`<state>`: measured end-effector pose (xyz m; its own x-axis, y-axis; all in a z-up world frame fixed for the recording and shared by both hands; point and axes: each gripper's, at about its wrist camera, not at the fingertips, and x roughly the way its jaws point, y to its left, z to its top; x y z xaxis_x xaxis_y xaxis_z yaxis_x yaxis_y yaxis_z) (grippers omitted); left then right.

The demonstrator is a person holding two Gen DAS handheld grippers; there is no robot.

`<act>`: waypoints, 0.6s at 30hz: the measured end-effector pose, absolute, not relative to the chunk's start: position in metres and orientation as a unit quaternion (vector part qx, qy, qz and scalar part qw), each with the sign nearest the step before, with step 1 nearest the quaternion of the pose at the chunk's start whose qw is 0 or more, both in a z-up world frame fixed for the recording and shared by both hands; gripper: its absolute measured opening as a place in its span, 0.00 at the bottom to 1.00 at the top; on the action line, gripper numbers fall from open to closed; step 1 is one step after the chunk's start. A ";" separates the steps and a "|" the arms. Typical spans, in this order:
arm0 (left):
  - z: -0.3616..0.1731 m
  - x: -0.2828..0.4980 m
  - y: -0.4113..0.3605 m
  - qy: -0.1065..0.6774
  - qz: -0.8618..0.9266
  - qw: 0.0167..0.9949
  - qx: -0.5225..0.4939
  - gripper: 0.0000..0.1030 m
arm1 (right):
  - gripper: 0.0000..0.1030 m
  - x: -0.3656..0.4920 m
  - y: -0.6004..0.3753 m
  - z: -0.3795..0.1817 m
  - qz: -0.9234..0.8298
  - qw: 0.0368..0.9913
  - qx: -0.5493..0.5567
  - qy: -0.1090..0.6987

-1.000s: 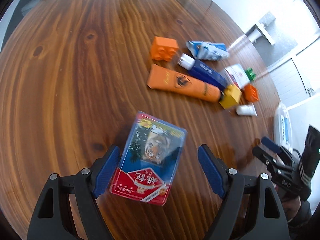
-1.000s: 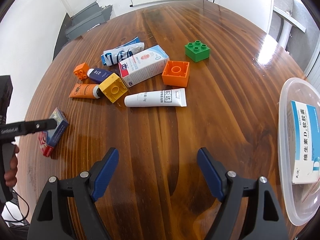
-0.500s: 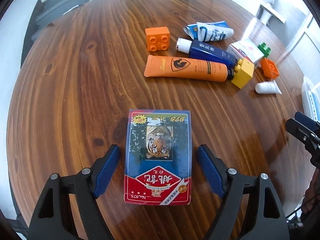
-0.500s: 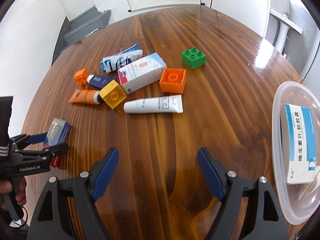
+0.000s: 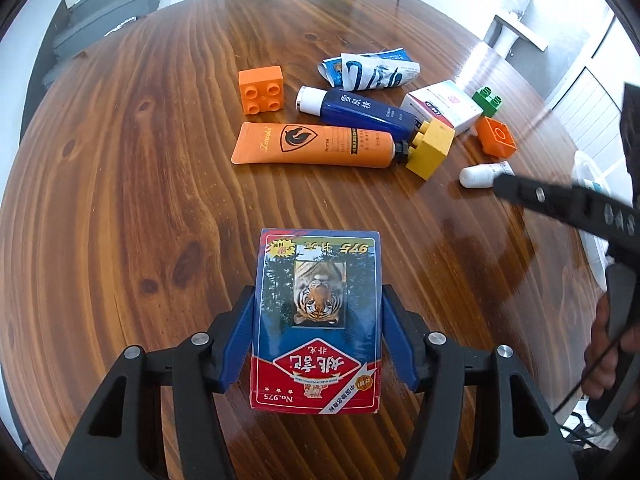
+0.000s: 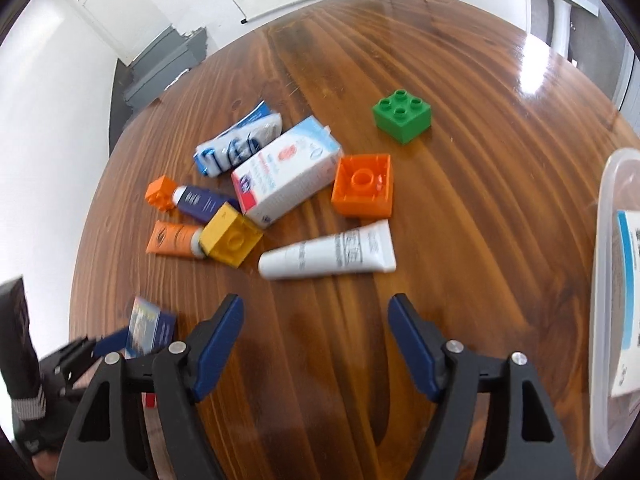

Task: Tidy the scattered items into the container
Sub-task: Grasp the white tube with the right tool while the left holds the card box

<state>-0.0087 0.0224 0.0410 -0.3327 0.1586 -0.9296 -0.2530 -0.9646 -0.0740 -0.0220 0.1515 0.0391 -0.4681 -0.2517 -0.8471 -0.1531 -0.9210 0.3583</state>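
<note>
A pack of playing cards with a tiger picture (image 5: 316,320) lies flat on the round wooden table (image 5: 140,180). My left gripper (image 5: 318,294) straddles it. Its jaws are closing, and both blue pads (image 5: 244,332) rest against the pack's long sides. The same pack (image 6: 150,326) shows at lower left in the right wrist view. My right gripper (image 6: 316,312) hovers over bare wood, jaws closing slightly with nothing between them. A white tube (image 6: 328,254) lies just ahead of it. The clear plastic container (image 6: 612,200) sits at the right edge, holding a white and blue box (image 6: 628,300).
Scattered ahead are an orange tube (image 5: 316,146), a dark blue tube (image 5: 360,112), a crumpled blue-white pouch (image 5: 372,72), a white carton (image 6: 286,176), and yellow (image 6: 231,238), green (image 6: 402,114), upturned orange (image 6: 362,186) and small orange (image 5: 262,90) bricks.
The left jaws have narrowed from wide apart to touching the card pack, which now lies square between them. The right gripper has moved closer to the scattered items, and its jaws stand slightly narrower.
</note>
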 end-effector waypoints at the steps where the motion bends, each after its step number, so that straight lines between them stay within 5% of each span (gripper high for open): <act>1: 0.041 -0.008 0.022 0.041 0.815 0.127 -0.564 0.61 | 0.75 -0.027 0.154 0.039 -0.833 0.027 0.514 -0.206; 9: 0.040 -0.016 0.012 0.032 0.815 0.128 -0.565 0.61 | 0.63 -0.052 0.152 0.041 -0.836 -0.002 0.514 -0.191; 18: 0.056 -0.003 0.030 0.044 0.814 0.153 -0.558 0.61 | 0.58 -0.026 0.104 0.037 -0.856 0.034 0.515 0.029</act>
<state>-0.0031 0.0295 0.0560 -0.3299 0.2013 -0.9223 -0.2986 -0.9491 -0.1004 -0.0260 0.1040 0.0369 -0.4669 -0.0280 -0.8839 0.0874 -0.9961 -0.0146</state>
